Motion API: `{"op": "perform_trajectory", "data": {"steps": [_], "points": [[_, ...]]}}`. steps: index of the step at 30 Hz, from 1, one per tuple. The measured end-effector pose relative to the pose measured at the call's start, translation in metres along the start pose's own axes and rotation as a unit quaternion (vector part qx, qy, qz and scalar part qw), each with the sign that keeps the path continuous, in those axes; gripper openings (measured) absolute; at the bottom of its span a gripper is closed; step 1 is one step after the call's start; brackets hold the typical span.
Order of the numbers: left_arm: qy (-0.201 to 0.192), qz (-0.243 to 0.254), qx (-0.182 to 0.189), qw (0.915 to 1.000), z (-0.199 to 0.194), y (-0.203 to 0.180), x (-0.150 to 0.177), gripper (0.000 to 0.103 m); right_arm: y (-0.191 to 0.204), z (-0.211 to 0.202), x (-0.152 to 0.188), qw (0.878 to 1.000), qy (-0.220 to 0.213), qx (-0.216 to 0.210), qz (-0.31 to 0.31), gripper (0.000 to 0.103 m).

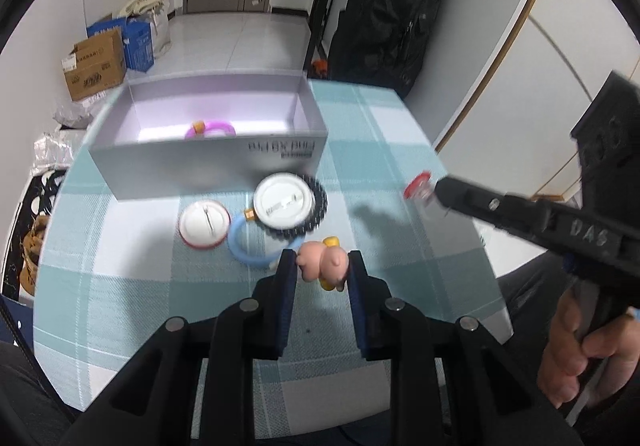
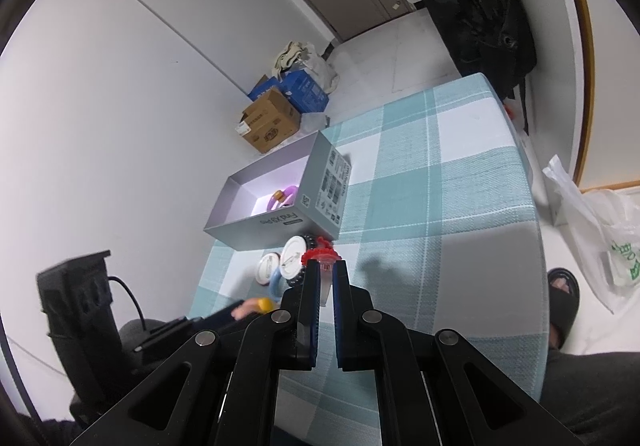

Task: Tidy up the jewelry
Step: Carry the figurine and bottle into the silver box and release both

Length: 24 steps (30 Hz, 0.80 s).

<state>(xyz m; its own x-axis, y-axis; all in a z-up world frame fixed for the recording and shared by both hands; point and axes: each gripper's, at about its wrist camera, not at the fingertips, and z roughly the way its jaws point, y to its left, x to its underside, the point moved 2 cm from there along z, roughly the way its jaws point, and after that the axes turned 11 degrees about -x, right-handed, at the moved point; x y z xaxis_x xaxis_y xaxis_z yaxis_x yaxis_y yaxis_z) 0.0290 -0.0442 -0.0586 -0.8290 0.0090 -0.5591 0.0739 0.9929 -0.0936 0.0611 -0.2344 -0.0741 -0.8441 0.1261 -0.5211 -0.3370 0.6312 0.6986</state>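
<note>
Pink pig charm sits clamped in my left gripper, the red-topped trinket pinched in my right gripper; both wait clear of the table, bound for the grey box.

Bench draped in teal-and-white check. Open grey box at far left edge; before it, two white badges overlapping a blue ring.
</note>
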Motion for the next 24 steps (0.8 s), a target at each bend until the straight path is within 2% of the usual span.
{"op": "perform_trajectory", "data": {"steps": [10, 18, 24], "points": [[-0.017, -0.043, -0.012, 0.9988, -0.002, 0.027, -0.015, 0.02, 0.02, 0.015, -0.009, 0.999, 0.008, -0.034, -0.007, 0.005], [-0.037, -0.08, -0.027, 0.9957, -0.006, 0.052, -0.047, 0.02, 0.048, 0.035, -0.032, 0.998, 0.012, -0.061, -0.032, 0.005], [-0.047, -0.095, -0.024, 0.9941, 0.0, 0.069, -0.07, 0.02, 0.065, 0.058, -0.06, 0.996, 0.016, -0.067, -0.053, 0.005]]}}
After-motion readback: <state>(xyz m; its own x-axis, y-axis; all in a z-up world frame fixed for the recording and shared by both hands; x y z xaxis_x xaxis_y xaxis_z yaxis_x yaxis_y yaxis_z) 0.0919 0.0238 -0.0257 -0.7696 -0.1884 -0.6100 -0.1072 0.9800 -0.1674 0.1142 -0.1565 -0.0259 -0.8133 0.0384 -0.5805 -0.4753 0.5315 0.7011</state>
